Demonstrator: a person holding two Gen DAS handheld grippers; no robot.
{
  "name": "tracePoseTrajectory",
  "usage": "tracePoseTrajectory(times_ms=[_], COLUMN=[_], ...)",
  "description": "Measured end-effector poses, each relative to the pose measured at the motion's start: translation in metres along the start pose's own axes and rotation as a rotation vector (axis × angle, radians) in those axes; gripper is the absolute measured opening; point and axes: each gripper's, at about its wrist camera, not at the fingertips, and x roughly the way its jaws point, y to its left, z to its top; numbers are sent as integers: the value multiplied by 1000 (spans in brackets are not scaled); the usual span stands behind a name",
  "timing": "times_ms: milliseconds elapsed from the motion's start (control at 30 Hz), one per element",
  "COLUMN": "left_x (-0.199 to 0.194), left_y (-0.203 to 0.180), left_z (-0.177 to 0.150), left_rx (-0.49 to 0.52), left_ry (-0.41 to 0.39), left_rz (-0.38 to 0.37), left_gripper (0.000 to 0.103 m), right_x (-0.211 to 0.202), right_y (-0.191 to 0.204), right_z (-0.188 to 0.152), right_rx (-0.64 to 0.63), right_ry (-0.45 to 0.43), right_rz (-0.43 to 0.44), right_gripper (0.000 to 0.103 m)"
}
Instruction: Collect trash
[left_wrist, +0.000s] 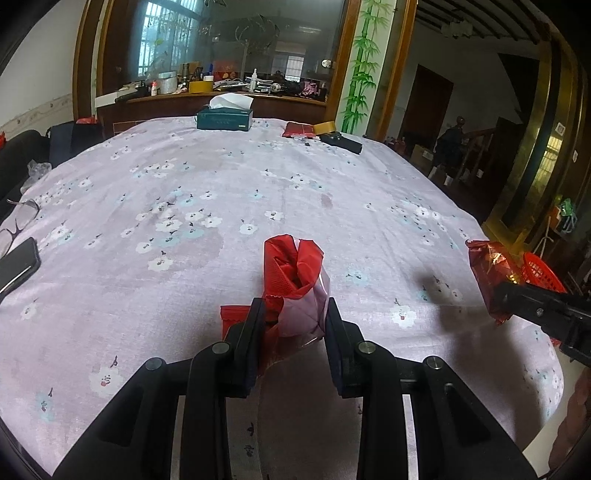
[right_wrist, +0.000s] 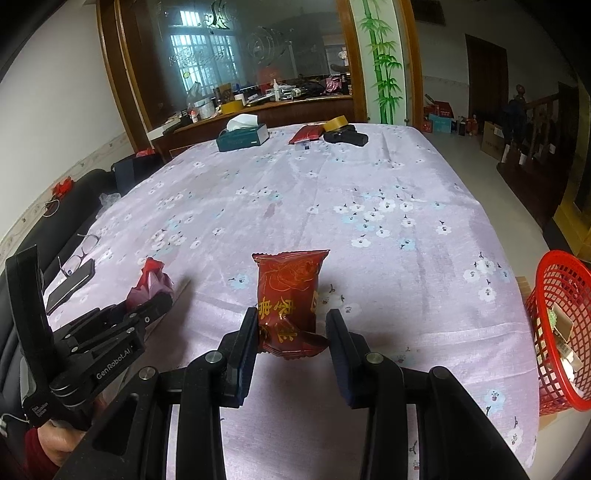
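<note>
Two pieces of trash in hand: our left gripper (left_wrist: 291, 314) has its jaws closed partway on a crumpled red wrapper (left_wrist: 295, 273), our right gripper (right_wrist: 291, 328) pinches a red snack packet (right_wrist: 290, 295) by its lower end, w/ a gap on one side. Red basket (right_wrist: 561, 332) sits off the table (right_wrist: 369, 221) edge, right of the packet. Risks, we judge: packet is held low & thin, so it could pivot or slip out en route to the basket; crumpled wrapper may spring loose. Basket is cut off by the frame edge, contents hard to read. Can't tell if a flat red scrap (left_wrist: 232, 317) left of the wrapper is separate trash
</note>
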Motion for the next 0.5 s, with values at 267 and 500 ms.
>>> tracePoseTrajectory(times_ms=[267, 500], left_x=[2, -3], left_y=[-4, -8], left_z=[1, -1], left_rx=[-5, -5], left_ry=[8, -5], left_rz=[-3, 4], left_gripper=[29, 29], right_x=[-7, -5], right_y=[-3, -10], right_z=[-3, -4], right_rx=[1, 21], right_ry=[-21, -4], right_rz=[1, 8], right_gripper=[40, 40])
